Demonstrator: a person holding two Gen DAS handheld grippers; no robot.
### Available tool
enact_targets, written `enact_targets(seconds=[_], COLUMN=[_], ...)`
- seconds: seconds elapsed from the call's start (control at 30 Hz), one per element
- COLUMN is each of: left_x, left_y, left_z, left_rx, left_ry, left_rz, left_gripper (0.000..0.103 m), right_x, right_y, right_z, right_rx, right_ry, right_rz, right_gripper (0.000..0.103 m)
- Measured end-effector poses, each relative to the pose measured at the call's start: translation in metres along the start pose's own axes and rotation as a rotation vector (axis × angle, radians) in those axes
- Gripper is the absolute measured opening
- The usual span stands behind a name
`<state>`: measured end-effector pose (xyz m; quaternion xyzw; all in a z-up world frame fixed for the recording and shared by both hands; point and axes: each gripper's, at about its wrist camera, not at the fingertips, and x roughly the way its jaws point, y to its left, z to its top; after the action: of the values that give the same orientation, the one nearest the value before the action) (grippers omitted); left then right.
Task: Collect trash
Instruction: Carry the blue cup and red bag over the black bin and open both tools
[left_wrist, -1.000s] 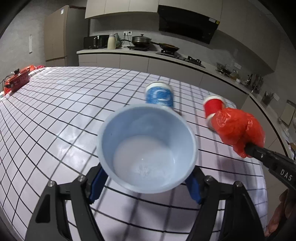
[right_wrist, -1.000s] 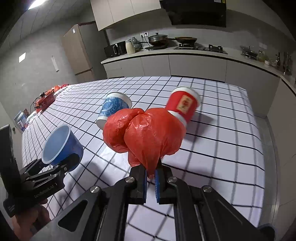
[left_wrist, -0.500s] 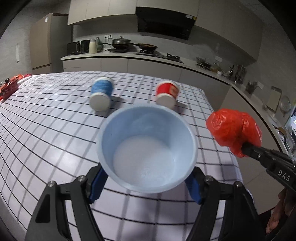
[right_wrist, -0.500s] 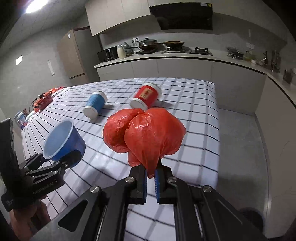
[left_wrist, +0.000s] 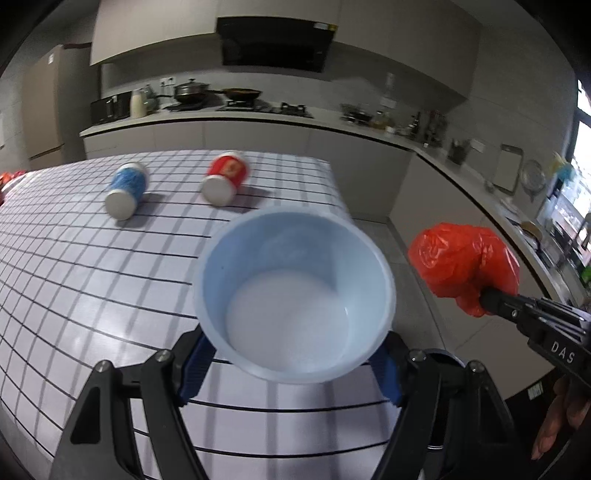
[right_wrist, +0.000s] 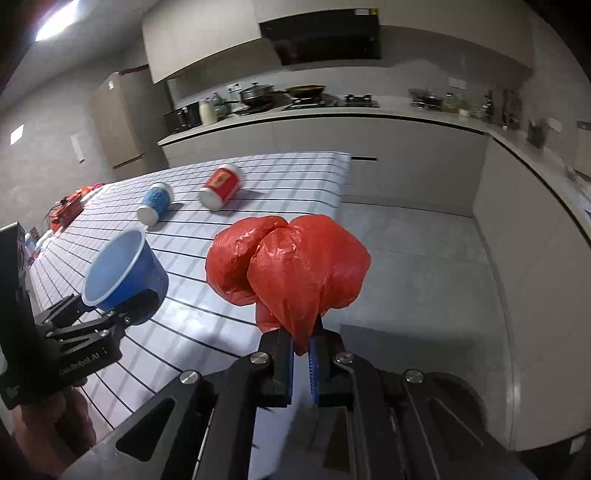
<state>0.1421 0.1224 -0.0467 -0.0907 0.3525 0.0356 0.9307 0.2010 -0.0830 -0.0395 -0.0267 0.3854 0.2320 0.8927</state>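
The red bag, bunched and pinched by its neck in the right gripper, hangs beyond the table's near corner over bare floor. The blue bowl, clamped across its sides by the left gripper, sits at the bag's nine o'clock, above the table edge. Two cups lie tipped at eleven o'clock, the red cup nearer the right hand than the blue cup, both bottoms toward the grippers.

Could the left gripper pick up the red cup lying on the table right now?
Probably not: the left gripper is shut on a blue bowl, so its jaws are full. The red cup itself lies unblocked on the table.
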Motion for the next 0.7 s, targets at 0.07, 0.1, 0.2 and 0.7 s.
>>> enact_targets(seconds=[0.07,0.1,0.2,0.7], left_x=[-0.001,-0.001,-0.002,0.033], left_y=[-0.017,-0.026,-0.054,-0.171], left_z=[-0.003,-0.004,-0.009,-0.067], left_rx=[0.016,0.027,0.057,0.181], left_ry=[0.004,0.005,0.01,0.143], left_rz=[-0.02,-0.03,-0.06,-0.19], left_gripper=[0.075,0.075,0.075,0.075], right_x=[-0.01,-0.016,-0.028,-0.052], right_y=[-0.017,-0.027,-0.049,-0.158], right_z=[-0.007,-0.011,-0.023,-0.101], right_rx=[0.017,0.028,0.05,0.12], right_ry=[-0.001,0.0,0.003,0.111], right_rz=[-0.021,-0.032,-0.059,-0.139], right_gripper=[0.007,0.007,0.007,0.007])
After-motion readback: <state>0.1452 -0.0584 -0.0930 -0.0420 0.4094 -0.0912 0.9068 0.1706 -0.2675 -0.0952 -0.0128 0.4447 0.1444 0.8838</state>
